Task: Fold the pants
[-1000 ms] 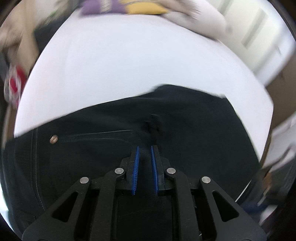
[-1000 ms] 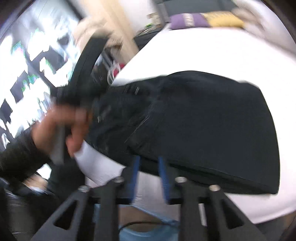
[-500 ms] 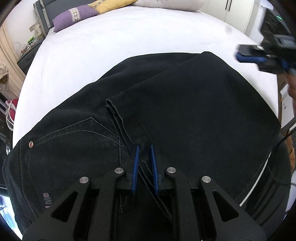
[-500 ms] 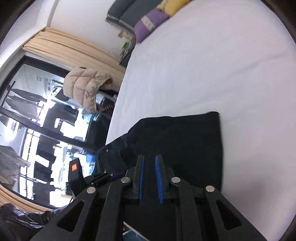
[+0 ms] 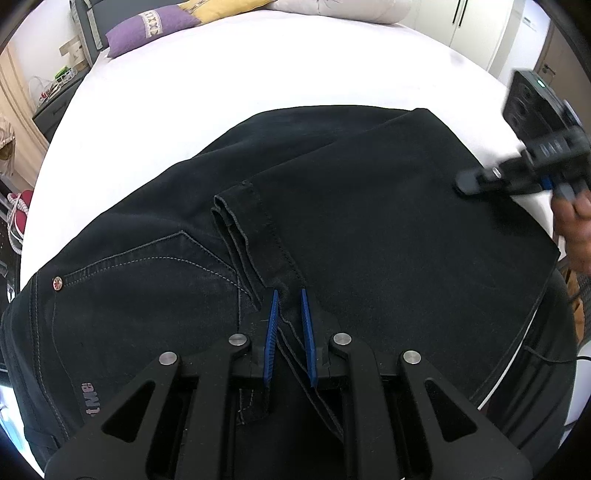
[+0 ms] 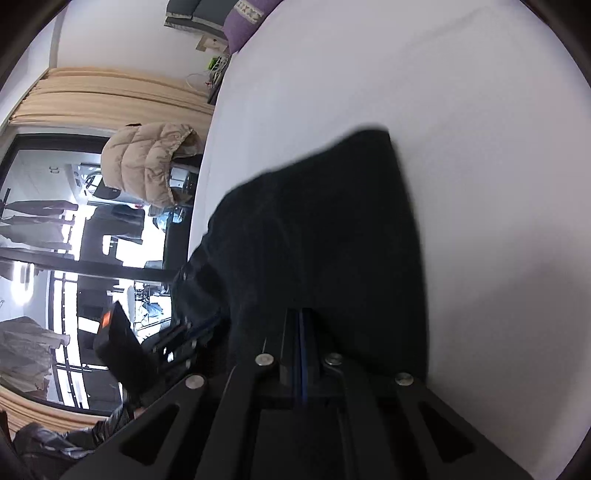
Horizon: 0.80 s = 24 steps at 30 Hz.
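Black jeans [image 5: 369, 206] lie folded on a white bed [image 5: 277, 66], legs doubled over the seat, hems near the back pocket. My left gripper [image 5: 288, 295] is over the leg hem near the front edge, jaws narrowly apart with hem fabric between the blue pads; a grip is unclear. My right gripper [image 6: 301, 314] is turned on its side with jaws closed, pressed on the fold edge of the jeans [image 6: 332, 221]. It also shows in the left wrist view [image 5: 465, 182] at the right, held by a hand.
Purple and yellow pillows [image 5: 155, 22] and a white duvet lie at the head of the bed. A nightstand [image 5: 55, 107] stands at left. A beige puffer jacket [image 6: 147, 162] hangs by the window. The bed's front edge is close below.
The right gripper has rolled onto its side and closed, coming down onto the jeans' fold edge. The left gripper has stayed over the hem; the view is nearly the same.
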{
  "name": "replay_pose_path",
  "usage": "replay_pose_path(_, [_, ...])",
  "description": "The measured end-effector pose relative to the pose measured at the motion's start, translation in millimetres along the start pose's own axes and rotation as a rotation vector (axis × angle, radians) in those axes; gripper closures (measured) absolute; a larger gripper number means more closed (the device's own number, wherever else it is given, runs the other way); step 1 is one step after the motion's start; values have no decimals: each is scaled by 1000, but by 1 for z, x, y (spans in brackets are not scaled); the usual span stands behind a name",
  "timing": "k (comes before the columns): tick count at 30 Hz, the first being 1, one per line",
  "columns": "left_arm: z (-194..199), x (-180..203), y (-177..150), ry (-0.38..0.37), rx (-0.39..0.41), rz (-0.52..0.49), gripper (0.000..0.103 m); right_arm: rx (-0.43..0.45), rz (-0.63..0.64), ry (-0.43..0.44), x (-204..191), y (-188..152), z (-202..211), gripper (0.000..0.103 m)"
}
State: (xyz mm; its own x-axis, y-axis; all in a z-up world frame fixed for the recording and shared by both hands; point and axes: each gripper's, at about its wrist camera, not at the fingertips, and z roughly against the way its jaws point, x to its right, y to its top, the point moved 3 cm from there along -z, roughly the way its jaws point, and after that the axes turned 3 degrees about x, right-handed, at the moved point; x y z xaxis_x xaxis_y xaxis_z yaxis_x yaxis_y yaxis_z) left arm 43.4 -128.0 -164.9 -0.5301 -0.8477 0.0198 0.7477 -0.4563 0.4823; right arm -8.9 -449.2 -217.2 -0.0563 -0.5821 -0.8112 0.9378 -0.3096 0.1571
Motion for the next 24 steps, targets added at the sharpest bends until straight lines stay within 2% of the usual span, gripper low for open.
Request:
replay_pose_path(10, [1,-8,-4,-9,10,18,91,4,-11,43,-3,-63,18,101])
replay_pose_path(19, [6,-17,-8,-30,22,44,91,17,-88,85,1,-110,24,102])
replay_pose_path(20, [6,-18,-9,-35,24,50,91,13,-97,85,2,-116,25,99])
replay_pose_path(22, [9,-21,-11,-44,31,61,91,-14,-94,22,2,-133,24,96])
replay_pose_path(24, [13,-26,-14,-62,40,82,91,-12,-86,15,-2,-144,29,91])
